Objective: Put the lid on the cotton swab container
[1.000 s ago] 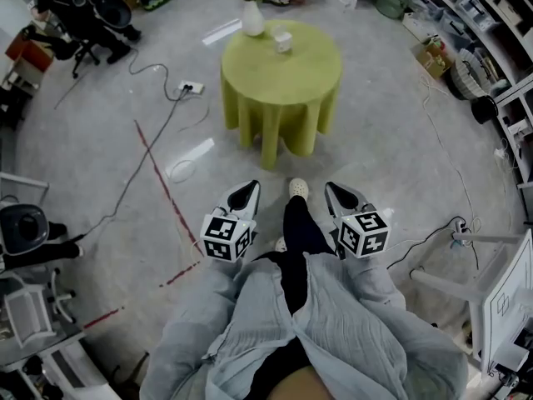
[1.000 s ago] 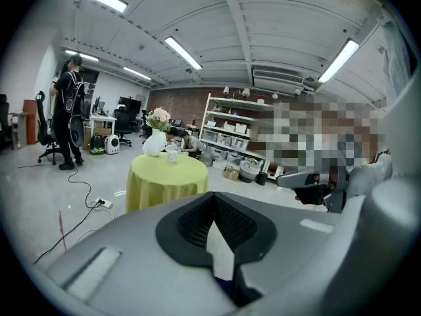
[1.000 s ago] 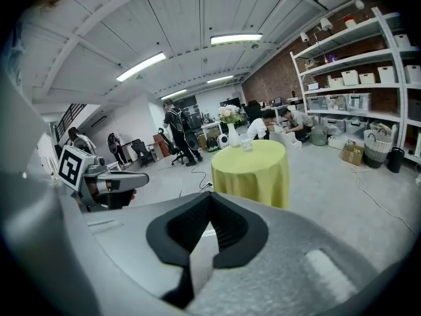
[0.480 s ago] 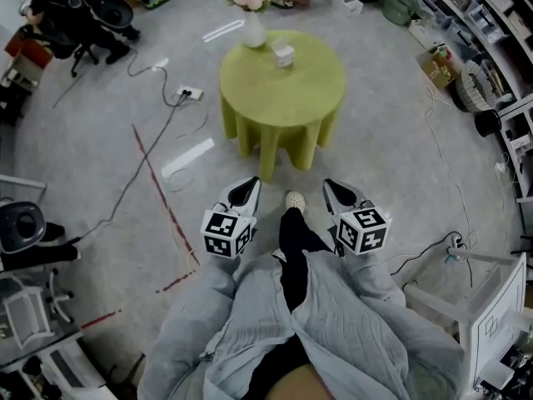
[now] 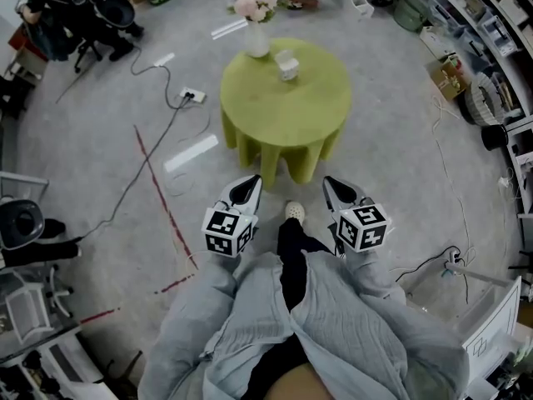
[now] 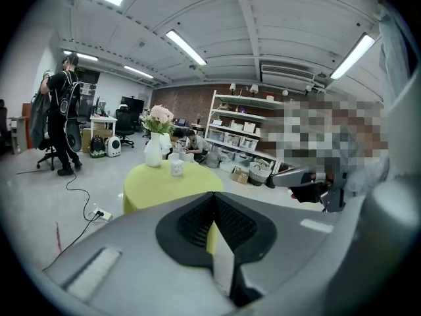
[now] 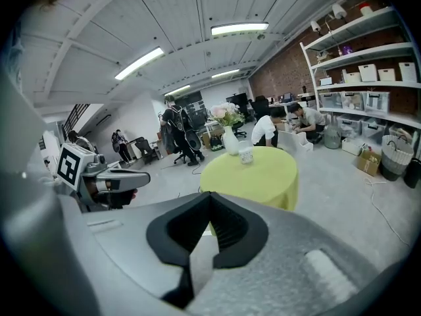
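Note:
A small white cotton swab container (image 5: 287, 63) stands on the far part of a round table with a yellow-green cloth (image 5: 287, 111). It is also visible in the left gripper view (image 6: 176, 168) and the right gripper view (image 7: 247, 154). It is too small to tell a lid apart from it. My left gripper (image 5: 247, 189) and right gripper (image 5: 335, 187) are held at waist height, short of the table's near edge. Both are shut with nothing in them. The jaws meet in front of each camera, the left gripper (image 6: 213, 206) and the right gripper (image 7: 210, 205).
A white vase of pink flowers (image 5: 256, 33) stands just left of the container. Cables and a power strip (image 5: 192, 96) lie on the floor to the left, along with a red tape line (image 5: 162, 194). Shelves (image 5: 487, 23) line the right side. A person in black (image 6: 64, 120) stands far left.
The table has come nearer and lower in the head view as the person steps toward it. Both grippers keep their pose, shut and empty.

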`<state>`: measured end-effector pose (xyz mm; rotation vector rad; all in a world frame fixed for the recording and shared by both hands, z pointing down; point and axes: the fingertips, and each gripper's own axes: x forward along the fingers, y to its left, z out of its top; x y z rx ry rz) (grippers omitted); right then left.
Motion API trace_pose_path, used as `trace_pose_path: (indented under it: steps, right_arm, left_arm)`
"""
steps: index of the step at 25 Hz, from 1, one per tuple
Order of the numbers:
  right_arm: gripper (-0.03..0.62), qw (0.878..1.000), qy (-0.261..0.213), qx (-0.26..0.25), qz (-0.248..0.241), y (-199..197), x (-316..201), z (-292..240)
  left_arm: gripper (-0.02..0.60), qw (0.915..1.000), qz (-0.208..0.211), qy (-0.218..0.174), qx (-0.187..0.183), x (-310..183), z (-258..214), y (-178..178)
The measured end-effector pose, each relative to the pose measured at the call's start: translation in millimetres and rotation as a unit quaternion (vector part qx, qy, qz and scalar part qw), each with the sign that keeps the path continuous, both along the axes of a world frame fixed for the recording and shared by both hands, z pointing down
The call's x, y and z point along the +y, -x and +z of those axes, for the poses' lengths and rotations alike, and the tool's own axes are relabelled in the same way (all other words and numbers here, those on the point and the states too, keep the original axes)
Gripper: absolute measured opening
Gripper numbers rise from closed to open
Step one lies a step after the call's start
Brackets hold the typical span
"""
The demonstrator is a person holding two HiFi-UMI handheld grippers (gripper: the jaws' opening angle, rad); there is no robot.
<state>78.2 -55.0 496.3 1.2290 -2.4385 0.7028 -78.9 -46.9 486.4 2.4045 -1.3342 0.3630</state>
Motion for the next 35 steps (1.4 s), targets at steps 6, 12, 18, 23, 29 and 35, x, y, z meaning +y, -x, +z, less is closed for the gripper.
trace_pose_path:
  steps: [6, 12, 18, 23, 29, 35]
  right_arm:
    - [0.003, 1.000, 0.004, 0.002, -0.007, -7, -35, 3]
    - [0.002, 1.000, 0.002, 0.003, -0.013, -13, -69, 4]
    - [0.002, 1.000, 0.000, -0.002, -0.017, -17, -95, 7]
    - [0.002, 1.000, 0.001, 0.000, -0.024, -19, -109, 13]
    - [0.002, 0.999, 0.001, -0.006, -0.034, -14, -115, 17]
    - [0.003, 0.999, 0.015, -0.012, -0.045, -2, -102, 25]
  left_arm:
    - [0.018, 1.0000, -0.007, 0.005, -0.001, -32, 5, -5]
    - [0.018, 0.9999, -0.014, 0.002, -0.002, -63, 4, -10]
    - [0.018, 0.9997, -0.022, -0.004, -0.006, -88, 4, -11]
    - [0.018, 0.9993, -0.029, -0.015, -0.017, -102, 5, -9]
    - [0.018, 0.9982, -0.059, -0.012, -0.007, -101, 8, -1]
    - [0.018, 0.9980, -0.062, -0.001, -0.016, -86, 12, 4]
